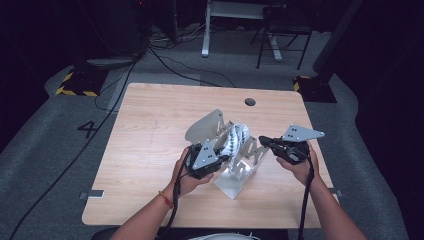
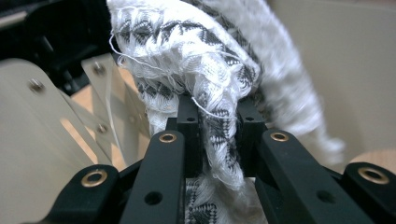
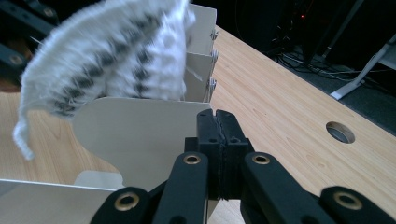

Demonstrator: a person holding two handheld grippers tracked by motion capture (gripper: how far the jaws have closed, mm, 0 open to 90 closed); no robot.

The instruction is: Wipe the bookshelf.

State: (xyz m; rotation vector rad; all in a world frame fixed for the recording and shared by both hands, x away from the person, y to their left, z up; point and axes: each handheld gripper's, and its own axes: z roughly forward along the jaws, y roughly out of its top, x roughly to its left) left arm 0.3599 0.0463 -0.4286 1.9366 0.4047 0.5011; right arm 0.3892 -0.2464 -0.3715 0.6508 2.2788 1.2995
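White-and-black woven cloth [image 2: 205, 70], fraying into loose threads at its edges, is pinched between the black fingers [image 2: 190, 135] of the left gripper [image 2: 217, 140], a detail given by the left gripper view. In the high view the cloth [image 1: 235, 137] is seen from above as a small patterned bundle held over a bent metal rack [image 1: 240, 172], which stands near the middle of the pale wood-grain worktop [image 1: 150, 145]. The rack is made of thin, dull silver sheet with stepped, zigzag-cut sides and a rounded end plate. In the left gripper view small rivets are seen along the rack's folded plates [image 2: 42, 140].

In the right gripper view the cloth [image 3: 107, 56] is shown blurred, hanging over the rack's flat wall [image 3: 140, 135], and a round hole [image 3: 340, 132] in the worktop is seen beyond. The fingers [image 3: 208, 140] of the right gripper [image 3: 218, 135] are pressed together against the rack's wall; whether its edge is gripped cannot be told. In the high view the right gripper [image 1: 267, 142] is held at the rack's right side.
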